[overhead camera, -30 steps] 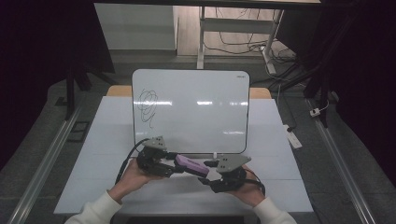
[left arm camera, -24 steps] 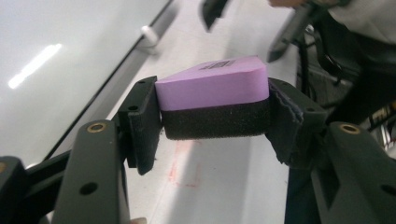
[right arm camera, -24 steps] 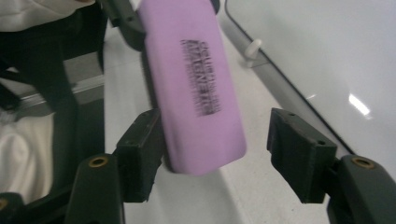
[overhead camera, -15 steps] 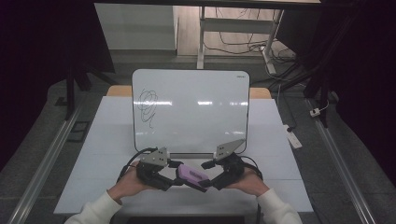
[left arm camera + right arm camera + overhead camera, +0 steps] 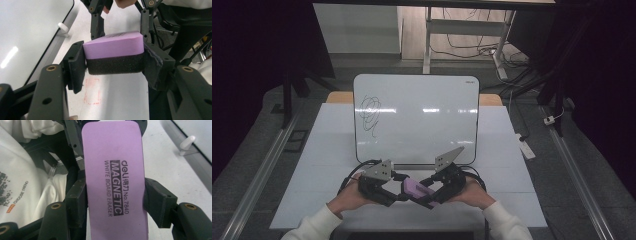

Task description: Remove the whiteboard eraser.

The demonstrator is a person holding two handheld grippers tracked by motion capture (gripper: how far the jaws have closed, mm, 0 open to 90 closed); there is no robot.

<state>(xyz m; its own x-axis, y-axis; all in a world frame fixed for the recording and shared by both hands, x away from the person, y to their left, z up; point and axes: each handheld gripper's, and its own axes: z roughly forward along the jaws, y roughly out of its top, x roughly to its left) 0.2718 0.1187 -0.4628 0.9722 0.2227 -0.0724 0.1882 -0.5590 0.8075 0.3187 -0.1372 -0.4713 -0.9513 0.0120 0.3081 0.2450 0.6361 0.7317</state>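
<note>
White tabletop (image 5: 327, 165) carries a whiteboard (image 5: 422, 120) with a black scribble (image 5: 371, 114) near its left edge. At the table's near edge, just in front of the whiteboard's near rim, both hands meet around a purple magnetic whiteboard eraser (image 5: 414, 189). Left gripper (image 5: 113, 63) is clenched on the eraser's sides, pads pressed against its purple foam and black felt layer. Right gripper (image 5: 115, 200) straddles the same eraser (image 5: 112, 177) from the opposite end; its jaws have just been closing, the left pad against the eraser's edge, the right pad close beside it.
</note>
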